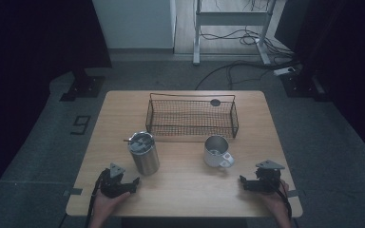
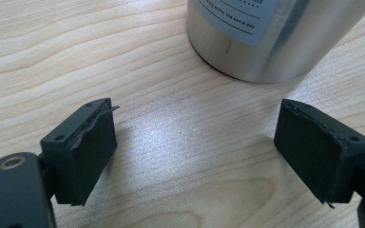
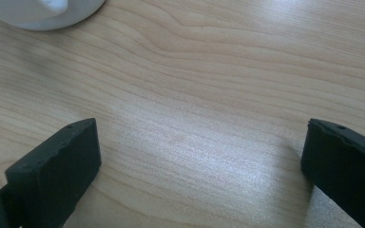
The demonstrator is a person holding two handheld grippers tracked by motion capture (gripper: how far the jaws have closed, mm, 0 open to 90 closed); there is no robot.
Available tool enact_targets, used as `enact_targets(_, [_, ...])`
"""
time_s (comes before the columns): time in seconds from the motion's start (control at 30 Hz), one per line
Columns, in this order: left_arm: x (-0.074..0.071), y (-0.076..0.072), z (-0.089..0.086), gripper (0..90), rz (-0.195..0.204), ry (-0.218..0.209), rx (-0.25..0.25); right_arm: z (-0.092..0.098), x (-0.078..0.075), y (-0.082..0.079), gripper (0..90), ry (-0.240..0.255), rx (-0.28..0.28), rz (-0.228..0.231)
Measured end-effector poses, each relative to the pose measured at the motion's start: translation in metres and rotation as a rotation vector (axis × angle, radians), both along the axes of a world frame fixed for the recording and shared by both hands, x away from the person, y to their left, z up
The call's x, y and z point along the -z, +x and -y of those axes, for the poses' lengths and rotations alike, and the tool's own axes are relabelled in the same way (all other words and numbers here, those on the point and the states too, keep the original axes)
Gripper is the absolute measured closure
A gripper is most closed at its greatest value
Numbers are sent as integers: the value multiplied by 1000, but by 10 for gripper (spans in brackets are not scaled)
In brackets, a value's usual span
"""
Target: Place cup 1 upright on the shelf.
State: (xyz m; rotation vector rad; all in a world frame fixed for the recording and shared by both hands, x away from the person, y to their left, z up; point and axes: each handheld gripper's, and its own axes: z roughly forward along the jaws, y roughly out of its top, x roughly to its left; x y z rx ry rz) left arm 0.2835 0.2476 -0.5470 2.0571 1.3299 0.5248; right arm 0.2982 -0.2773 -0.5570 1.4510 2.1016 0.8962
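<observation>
A steel tumbler (image 1: pixel 143 153) with a dark lid stands left of the table's middle; its labelled lower wall (image 2: pixel 266 38) rises just beyond my left gripper (image 2: pixel 195 152), which is open over bare wood. In the high view the left gripper (image 1: pixel 132 184) rests near the front edge, just below and left of the tumbler. A white mug (image 1: pixel 217 152) stands right of centre, handle toward the front right; its base (image 3: pixel 43 12) peeks in at the top left of the right gripper view. My right gripper (image 3: pixel 199 166) is open and holds nothing. It lies (image 1: pixel 245 182) at the front right, below the mug.
A dark wire basket (image 1: pixel 192 116) stands at the back middle of the wooden table (image 1: pixel 185 199), with a small dark round thing (image 1: pixel 215 102) at its far rim. A thin stick-like item (image 1: pixel 126 140) lies beside the tumbler's lid. Desk legs and cables lie on the floor beyond.
</observation>
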Motion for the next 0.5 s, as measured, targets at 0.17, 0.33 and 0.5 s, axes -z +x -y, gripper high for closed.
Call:
enact_targets(0.17, [0, 0, 0, 141, 0, 0, 0, 0, 0, 0, 0, 0, 0, 0])
enact_targets(0.33, [0, -1, -1, 145, -1, -6, -1, 1, 0, 0, 6, 3, 14, 3])
enact_targets(0.5, [0, -1, 0, 143, 0, -2, -2, 1, 0, 0, 17, 3, 23, 6])
